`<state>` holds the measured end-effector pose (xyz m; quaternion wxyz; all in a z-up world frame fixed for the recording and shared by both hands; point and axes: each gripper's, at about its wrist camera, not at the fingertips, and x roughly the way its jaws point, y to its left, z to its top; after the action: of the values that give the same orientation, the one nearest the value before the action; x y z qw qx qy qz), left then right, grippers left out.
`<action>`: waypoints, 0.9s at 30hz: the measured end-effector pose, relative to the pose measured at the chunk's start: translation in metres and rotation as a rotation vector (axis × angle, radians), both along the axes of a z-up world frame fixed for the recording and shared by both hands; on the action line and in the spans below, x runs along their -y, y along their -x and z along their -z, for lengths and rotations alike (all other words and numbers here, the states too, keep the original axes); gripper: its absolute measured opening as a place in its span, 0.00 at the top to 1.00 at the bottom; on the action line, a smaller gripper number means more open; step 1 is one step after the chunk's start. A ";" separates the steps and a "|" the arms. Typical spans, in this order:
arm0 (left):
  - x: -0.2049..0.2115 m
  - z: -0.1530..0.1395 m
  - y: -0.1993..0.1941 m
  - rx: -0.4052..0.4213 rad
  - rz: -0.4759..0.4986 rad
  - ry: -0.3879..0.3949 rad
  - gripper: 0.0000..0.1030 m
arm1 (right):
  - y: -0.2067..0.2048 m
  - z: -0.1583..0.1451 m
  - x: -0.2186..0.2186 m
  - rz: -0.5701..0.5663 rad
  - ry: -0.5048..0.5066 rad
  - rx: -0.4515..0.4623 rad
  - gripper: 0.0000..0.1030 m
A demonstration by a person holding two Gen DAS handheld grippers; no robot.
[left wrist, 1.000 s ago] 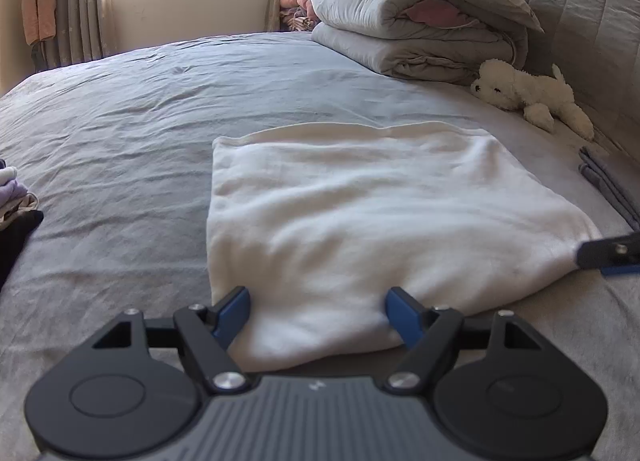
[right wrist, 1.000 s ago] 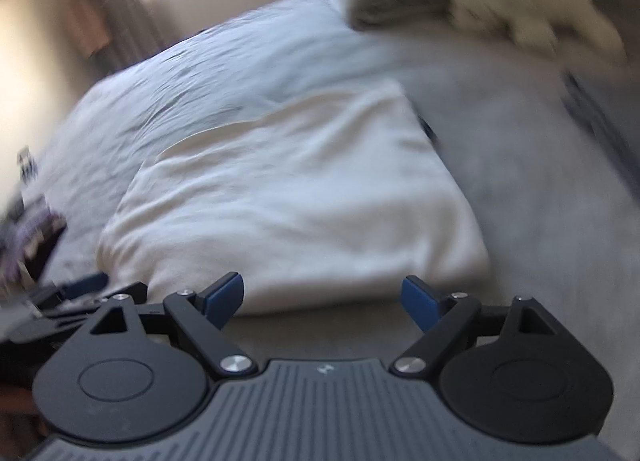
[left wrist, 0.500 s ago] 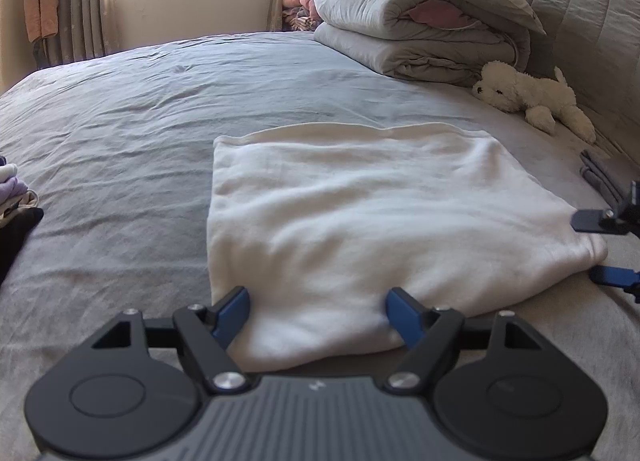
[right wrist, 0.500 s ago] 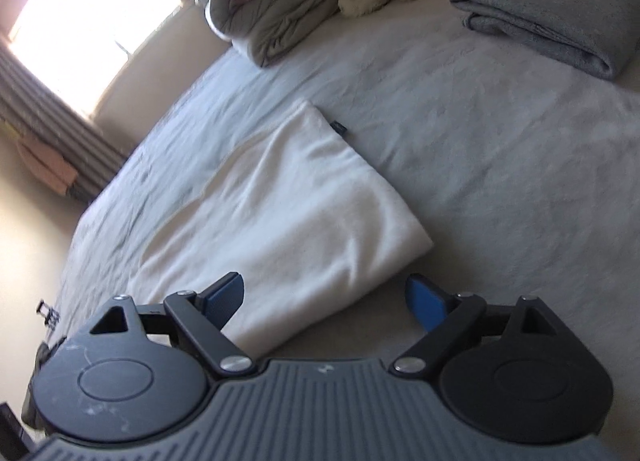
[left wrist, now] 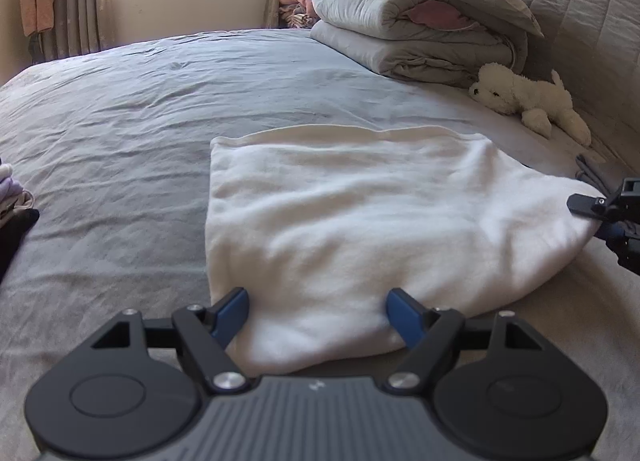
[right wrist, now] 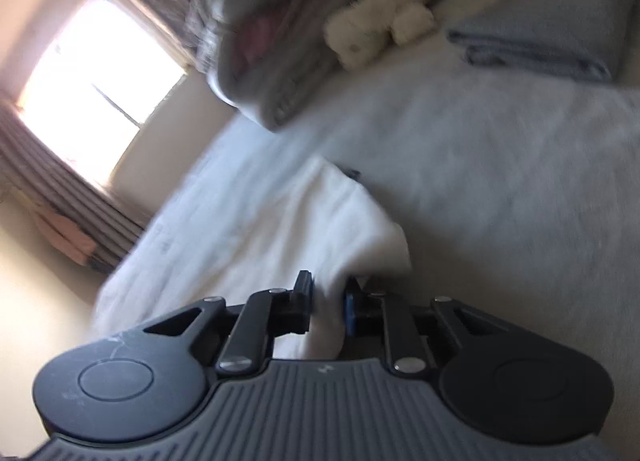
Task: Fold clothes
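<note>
White garment (left wrist: 360, 221): folded, flat on grey bed (left wrist: 120, 133), mid-bed. Right tool (right wrist: 327, 301): fingers pinched onto garment's right near corner, cloth bunched between them; also seen at right edge of left view (left wrist: 600, 217). Left tool (left wrist: 318, 311): fingers spread wide, straddling garment's near edge, not clamped. Beyond garment: white plush dog (left wrist: 528, 99) near headboard (left wrist: 580, 13); stacked grey duvets (left wrist: 412, 29) behind it; folded grey cloth (right wrist: 540, 45) just beside plush dog. Right view motion-blurred.
</note>
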<state>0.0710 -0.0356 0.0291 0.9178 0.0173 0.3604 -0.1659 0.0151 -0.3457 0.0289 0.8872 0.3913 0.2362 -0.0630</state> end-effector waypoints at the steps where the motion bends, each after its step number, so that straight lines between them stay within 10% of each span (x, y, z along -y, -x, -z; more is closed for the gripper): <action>1: 0.000 0.000 0.000 0.000 0.000 -0.001 0.24 | -0.001 -0.001 0.000 -0.013 0.006 -0.002 0.77; 10: 0.001 0.000 0.000 -0.002 -0.001 -0.001 0.24 | -0.011 0.016 -0.007 -0.041 -0.004 -0.057 0.51; 14: -0.001 -0.001 -0.001 -0.008 -0.008 0.007 0.24 | -0.007 0.011 -0.009 -0.022 0.054 -0.034 0.77; 27: -0.003 -0.011 0.004 0.018 -0.034 0.005 0.26 | -0.008 -0.003 -0.022 -0.054 0.175 -0.007 0.79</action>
<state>0.0670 -0.0328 0.0406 0.9237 0.0104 0.3519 -0.1513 0.0236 -0.3235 0.0319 0.9185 0.3057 0.2433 -0.0609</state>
